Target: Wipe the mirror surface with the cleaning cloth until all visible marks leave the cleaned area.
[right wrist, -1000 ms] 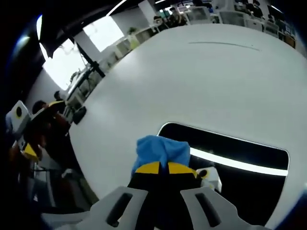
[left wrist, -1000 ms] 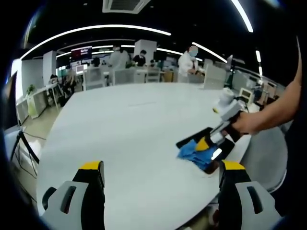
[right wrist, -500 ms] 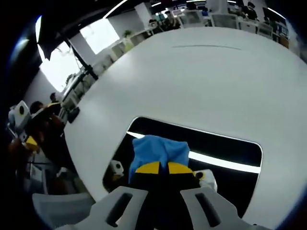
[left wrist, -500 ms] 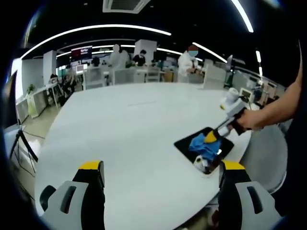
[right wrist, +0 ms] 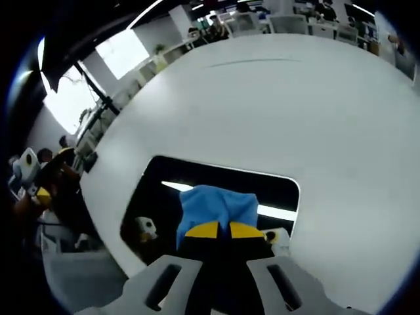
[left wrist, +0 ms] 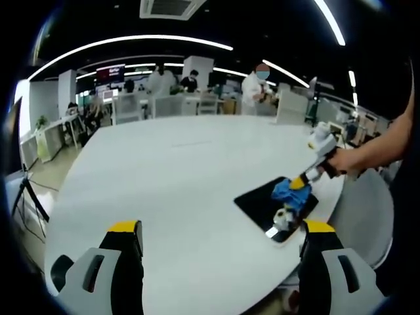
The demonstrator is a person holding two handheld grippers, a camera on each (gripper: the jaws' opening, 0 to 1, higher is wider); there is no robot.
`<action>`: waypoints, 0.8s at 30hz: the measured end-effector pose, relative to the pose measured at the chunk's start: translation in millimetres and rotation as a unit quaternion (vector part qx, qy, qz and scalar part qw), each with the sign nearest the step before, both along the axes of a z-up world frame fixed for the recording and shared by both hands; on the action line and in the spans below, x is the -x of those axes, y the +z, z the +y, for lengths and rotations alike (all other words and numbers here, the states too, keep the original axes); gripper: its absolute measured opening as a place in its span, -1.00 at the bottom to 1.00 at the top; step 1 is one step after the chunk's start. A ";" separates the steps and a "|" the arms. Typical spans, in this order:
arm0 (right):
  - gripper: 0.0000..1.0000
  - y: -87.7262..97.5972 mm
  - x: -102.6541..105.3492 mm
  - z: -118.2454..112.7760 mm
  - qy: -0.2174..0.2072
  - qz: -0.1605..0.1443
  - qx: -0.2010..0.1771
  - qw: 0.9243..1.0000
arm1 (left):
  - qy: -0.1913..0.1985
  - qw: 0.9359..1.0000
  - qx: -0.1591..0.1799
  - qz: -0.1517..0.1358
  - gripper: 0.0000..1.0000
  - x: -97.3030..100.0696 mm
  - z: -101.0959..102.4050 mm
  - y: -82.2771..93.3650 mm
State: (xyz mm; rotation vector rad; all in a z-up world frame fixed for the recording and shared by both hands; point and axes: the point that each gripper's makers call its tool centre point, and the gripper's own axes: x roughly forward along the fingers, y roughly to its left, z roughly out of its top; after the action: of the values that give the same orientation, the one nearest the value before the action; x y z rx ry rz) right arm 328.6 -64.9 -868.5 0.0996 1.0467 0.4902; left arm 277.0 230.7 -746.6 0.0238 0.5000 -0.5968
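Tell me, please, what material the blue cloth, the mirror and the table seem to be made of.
Blue cloth: soft fabric, perhaps microfibre; it bunches in folds, matte.
Mirror: glossy glass, probably; it reflects a ceiling light strip.
Table: smooth matte white top, maybe laminate; hard to tell.

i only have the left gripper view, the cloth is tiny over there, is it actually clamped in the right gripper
Observer: Yes. In the right gripper view the right gripper has its yellow tips shut on the blue cloth.
Operator: is the cloth on the mirror
Observer: It lies over the mirror, against the edge nearer the camera.
Operator: what does the glass show
Observer: A bright ceiling light strip reflected across it, passing behind the cloth.
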 end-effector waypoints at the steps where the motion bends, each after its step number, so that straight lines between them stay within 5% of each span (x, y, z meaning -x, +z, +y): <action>1: -1.00 0.0 -0.1 -3.7 -0.004 0.001 0.001 1.000 | 0.000 1.000 0.000 0.000 0.99 -0.2 -0.5 0.2; 13: -1.00 1.2 -1.5 -36.6 -0.036 0.013 0.013 0.999 | -0.003 1.000 0.002 -0.003 0.99 0.6 -5.7 2.2; 24: -1.00 0.7 -1.4 -40.6 -0.047 0.011 0.032 0.998 | -0.003 1.000 -0.006 -0.006 0.99 0.2 -1.5 5.8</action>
State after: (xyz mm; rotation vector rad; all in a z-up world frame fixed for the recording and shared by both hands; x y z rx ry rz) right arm 330.0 -105.5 -867.8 0.0979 1.0740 0.3712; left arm 276.8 229.2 -740.8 0.0399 0.4921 -0.5992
